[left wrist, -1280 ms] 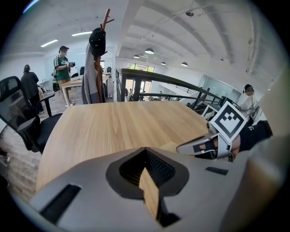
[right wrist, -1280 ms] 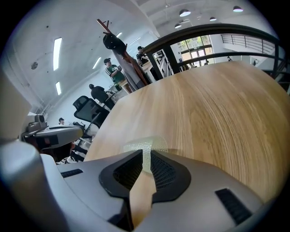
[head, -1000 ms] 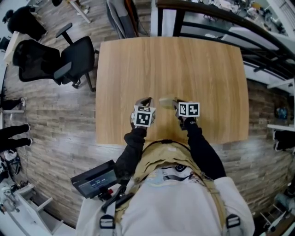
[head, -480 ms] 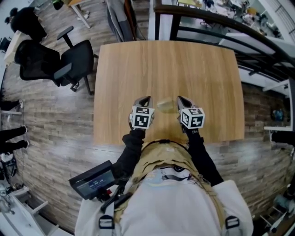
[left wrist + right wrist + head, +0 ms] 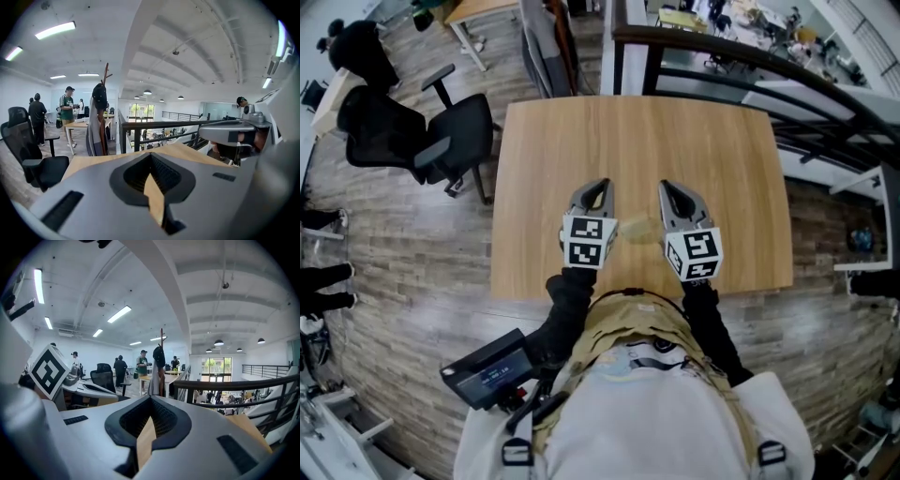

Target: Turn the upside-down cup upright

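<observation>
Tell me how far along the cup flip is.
Done, seemingly: the cup sits free on the table, though too blurred to confirm upright. In hand: nothing; left gripper and right gripper are shut and empty, the right's jaws just closed. Left: likely only checking the cup.

Wooden table (image 5: 675, 150) lay open from mid-board to the far edge and out to both sides. A pale cup (image 5: 639, 228), blurred, sat near the front edge. A black railing (image 5: 712, 56) ran just beyond the far edge. An office chair (image 5: 441, 136) stood off the far left corner.
</observation>
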`<move>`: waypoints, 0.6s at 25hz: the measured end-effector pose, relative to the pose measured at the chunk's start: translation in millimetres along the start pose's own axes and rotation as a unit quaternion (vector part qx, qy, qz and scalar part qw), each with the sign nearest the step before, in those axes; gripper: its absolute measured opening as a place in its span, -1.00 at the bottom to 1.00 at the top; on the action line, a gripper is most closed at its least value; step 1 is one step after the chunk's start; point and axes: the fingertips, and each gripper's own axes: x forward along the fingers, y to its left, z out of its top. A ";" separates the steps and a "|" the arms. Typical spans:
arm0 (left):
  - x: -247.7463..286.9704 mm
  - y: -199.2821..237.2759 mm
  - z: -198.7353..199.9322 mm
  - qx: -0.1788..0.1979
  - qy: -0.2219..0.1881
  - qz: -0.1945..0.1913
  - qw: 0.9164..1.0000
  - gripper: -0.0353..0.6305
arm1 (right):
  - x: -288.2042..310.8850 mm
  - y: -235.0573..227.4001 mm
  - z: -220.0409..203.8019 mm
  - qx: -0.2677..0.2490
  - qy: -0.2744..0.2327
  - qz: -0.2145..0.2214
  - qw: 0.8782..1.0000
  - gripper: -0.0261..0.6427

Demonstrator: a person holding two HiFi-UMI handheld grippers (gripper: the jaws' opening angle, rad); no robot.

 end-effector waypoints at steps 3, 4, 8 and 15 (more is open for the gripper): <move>-9.3 -8.2 30.5 0.008 -0.036 -0.005 0.999 -0.89 | -11.5 -2.1 30.7 -0.011 -0.031 -0.010 0.999 -0.86; -11.9 -11.5 39.2 0.011 -0.046 -0.008 0.999 -0.89 | -14.9 -3.1 38.0 -0.012 -0.039 -0.014 0.999 -0.86; -22.4 -22.7 63.2 0.021 -0.080 -0.013 0.997 -0.89 | -27.3 -2.8 59.5 -0.019 -0.063 -0.024 0.998 -0.86; -31.7 -34.6 83.0 0.033 -0.107 -0.020 0.993 -0.89 | -40.3 -11.1 76.8 -0.026 -0.083 -0.053 0.995 -0.86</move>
